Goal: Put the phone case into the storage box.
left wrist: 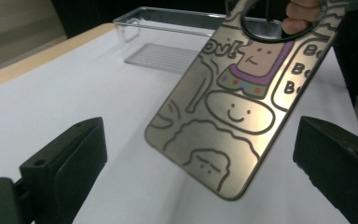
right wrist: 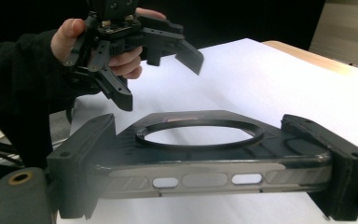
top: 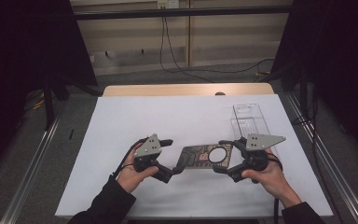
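White table cover was under everything, clear plastic tray lay at its far right. I had the phone case lifted above the sheet between both hands. Right gripper was clamped on the case's ring end. Left gripper was wide open, jaws either side of the case's free end, not touching.

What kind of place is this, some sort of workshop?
Probably a lab or studio set up for recording handwork. A table under white sheeting sits between black curtains, with cables across the floor, and a person works a phone case with two hand-held grippers.
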The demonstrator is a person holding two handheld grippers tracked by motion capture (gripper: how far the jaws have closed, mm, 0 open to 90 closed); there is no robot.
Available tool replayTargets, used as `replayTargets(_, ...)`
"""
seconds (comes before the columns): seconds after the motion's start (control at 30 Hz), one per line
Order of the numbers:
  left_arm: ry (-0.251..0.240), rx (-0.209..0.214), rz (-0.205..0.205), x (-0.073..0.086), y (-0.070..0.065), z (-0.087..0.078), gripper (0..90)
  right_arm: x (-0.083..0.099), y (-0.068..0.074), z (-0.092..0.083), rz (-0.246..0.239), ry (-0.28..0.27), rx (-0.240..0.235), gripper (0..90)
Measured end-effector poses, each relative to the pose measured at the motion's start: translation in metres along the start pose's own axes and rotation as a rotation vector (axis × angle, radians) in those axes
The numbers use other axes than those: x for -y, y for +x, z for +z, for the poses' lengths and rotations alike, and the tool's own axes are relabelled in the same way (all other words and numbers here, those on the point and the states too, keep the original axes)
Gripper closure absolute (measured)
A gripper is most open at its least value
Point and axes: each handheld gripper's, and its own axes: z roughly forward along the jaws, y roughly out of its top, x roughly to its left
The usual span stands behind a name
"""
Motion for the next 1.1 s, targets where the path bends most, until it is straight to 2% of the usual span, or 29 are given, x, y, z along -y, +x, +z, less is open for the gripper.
replayTargets(0.27, -0.051, -0.097, -0.029, 0.006, 0.001, -0.017, 2.4, -0.001, -0.002, -0.004, 0.006, -0.017, 0.032, 11.8)
replayTargets(0.4, -0.094, -0.143, -0.046, 0.010, 0.000, -0.027, 2.4, -0.002, -0.003, -0.006, 0.016, -0.025, 0.049, 11.8)
replayTargets(0.57, -0.130, -0.187, -0.071, 0.018, -0.002, -0.038, 2.5, -0.003, -0.003, -0.007, 0.018, -0.027, 0.069, 11.8)
replayTargets(0.77, -0.174, -0.242, -0.113, 0.029, -0.002, -0.054, 2.5, -0.003, -0.004, -0.009, 0.031, -0.027, 0.091, 11.8)
replayTargets(0.9, -0.210, -0.297, -0.148, 0.037, -0.003, -0.066, 2.3, -0.003, -0.004, -0.011, 0.050, -0.028, 0.110, 11.7)
replayTargets(1.0, -0.223, -0.320, -0.162, 0.044, -0.003, -0.075, 2.2, -0.005, -0.004, -0.014, 0.063, -0.031, 0.128, 11.8)
replayTargets(1.03, -0.221, -0.317, -0.169, 0.045, -0.002, -0.078, 2.2, -0.006, -0.005, -0.015, 0.066, -0.034, 0.132, 11.7)
replayTargets(1.1, -0.225, -0.334, -0.166, 0.048, -0.002, -0.083, 2.2, -0.007, -0.006, -0.017, 0.074, -0.037, 0.145, 11.7)
